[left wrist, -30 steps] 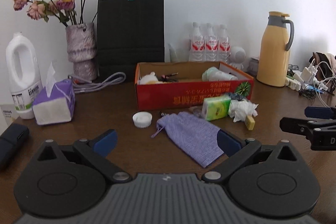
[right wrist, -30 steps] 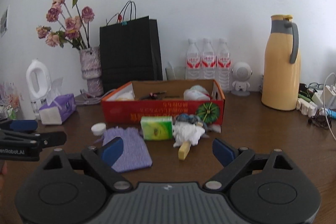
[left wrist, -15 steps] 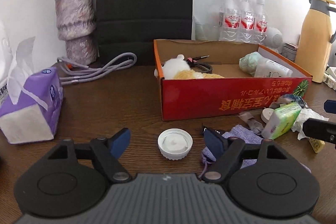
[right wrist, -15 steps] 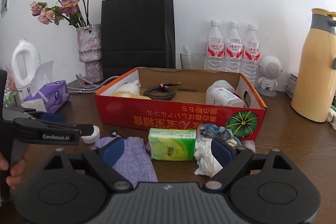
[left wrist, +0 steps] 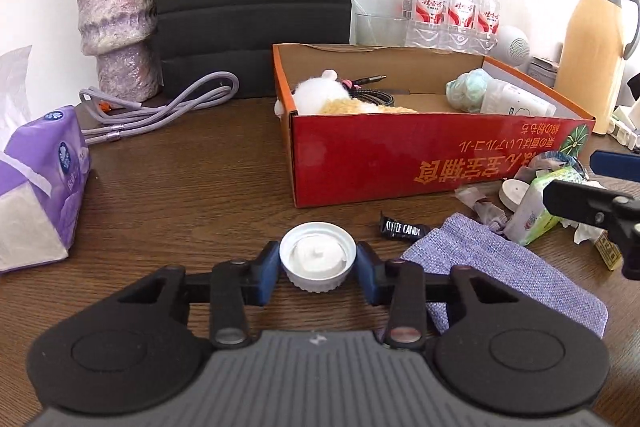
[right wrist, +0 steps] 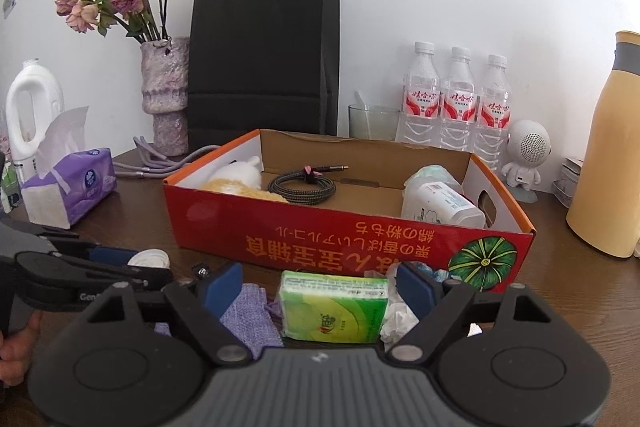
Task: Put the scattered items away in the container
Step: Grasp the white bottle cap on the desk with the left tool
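1. The left tool (left wrist: pixel 318 269) brackets the white cap (left wrist: pixel 317 259): its jaws have just been closing, and both blue pads (left wrist: pixel 268 273) now sit right against the cap's rim. It reads as a grip on the cap, which rests open side up on the brown surface (left wrist: pixel 180 195).
2. The red box (left wrist: pixel 420 155) lies straight ahead of the cap and a little to the right, near but apart. That is the line that matters: forward, up over the near wall, into the bare cardboard between the plush toy (left wrist: pixel 332 93) and the coiled cable (right wrist: pixel 302 187).
3. The right tool (right wrist: pixel 318 287) stands with jaws wide, easing inward, straddling the green tissue pack (right wrist: pixel 334 307). Neither pad touches the pack yet, as far as I can judge.
4. The pack's long axis runs across the jaws, just in front of the box wall, so the right hand is clearly the nearer for it.
5. Between them lie the purple pouch (left wrist: pixel 504 275) and the coffee candy (left wrist: pixel 402 229), both unclaimed.
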